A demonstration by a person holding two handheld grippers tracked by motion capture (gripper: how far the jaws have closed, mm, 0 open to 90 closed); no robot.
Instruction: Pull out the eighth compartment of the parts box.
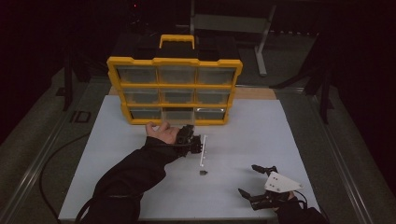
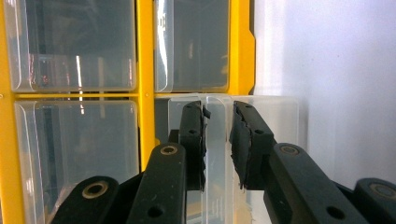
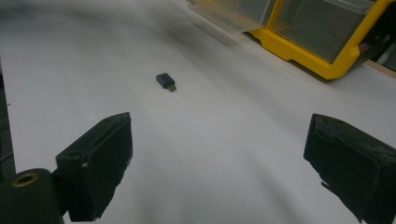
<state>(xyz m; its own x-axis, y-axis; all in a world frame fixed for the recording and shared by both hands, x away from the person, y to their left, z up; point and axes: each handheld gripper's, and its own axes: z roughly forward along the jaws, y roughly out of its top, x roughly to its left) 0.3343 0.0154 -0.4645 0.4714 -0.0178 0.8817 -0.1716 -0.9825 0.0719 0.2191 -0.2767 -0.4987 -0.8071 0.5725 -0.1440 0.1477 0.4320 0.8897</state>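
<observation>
Left tongs (image 2: 217, 140) nearest, pads pinching the front lip of a clear drawer (image 2: 261, 121), bottom-mid slot of the yellow organizer (image 1: 175, 88), drawer part-way out. Small black adapter (image 1: 203, 172) lies loose on bench (image 1: 261, 135), mid-front, w/ right tongs (image 3: 219, 163) wide open, empty, near it. Likely left: adapter into drawer, then shut it.

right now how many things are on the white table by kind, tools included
yellow drawer cabinet: 1
clear drawers in the cabinet, three rows of three, bottom middle one pulled out: 9
small dark adapter: 1
hand-held tools, left tool with its jaws around the front of the pulled-out drawer, right tool open above the white table: 2
total: 13
</observation>
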